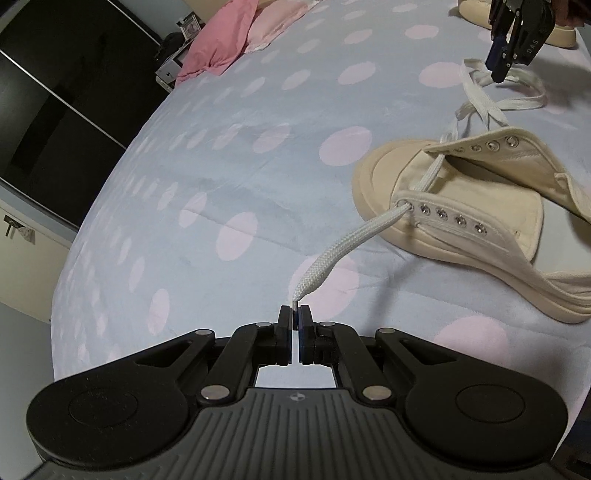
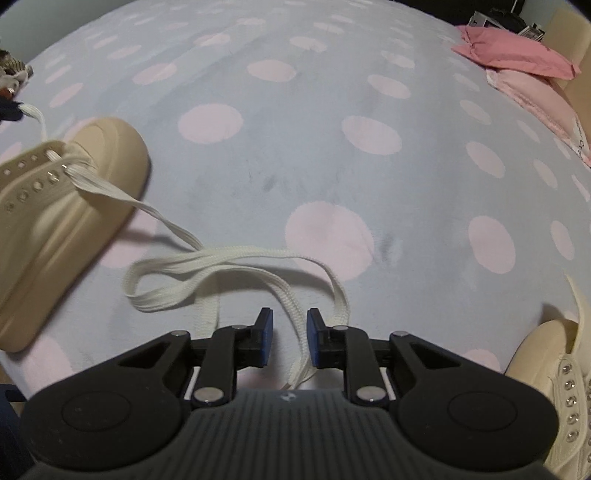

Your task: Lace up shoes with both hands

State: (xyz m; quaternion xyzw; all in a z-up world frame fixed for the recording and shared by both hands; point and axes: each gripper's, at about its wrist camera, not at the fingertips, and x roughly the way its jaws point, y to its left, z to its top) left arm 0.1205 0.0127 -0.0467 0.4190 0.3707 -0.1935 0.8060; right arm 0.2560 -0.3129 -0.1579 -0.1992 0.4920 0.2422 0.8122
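Observation:
A cream high-top shoe lies on its side on the dotted bed cover, and shows at the left of the right wrist view. Its white lace comes out of the front eyelet and runs taut to my left gripper, which is shut on the lace's tip. The lace's other end lies in loose loops past the toe. My right gripper hangs low over those loops. One strand passes between its blue pads, which stand apart and do not press it. The left wrist view shows that gripper at top right.
A second cream shoe sits at the right gripper's right and at the top edge of the left view. Pink pillows lie at the bed's far end. A dark wardrobe stands beyond the bed edge.

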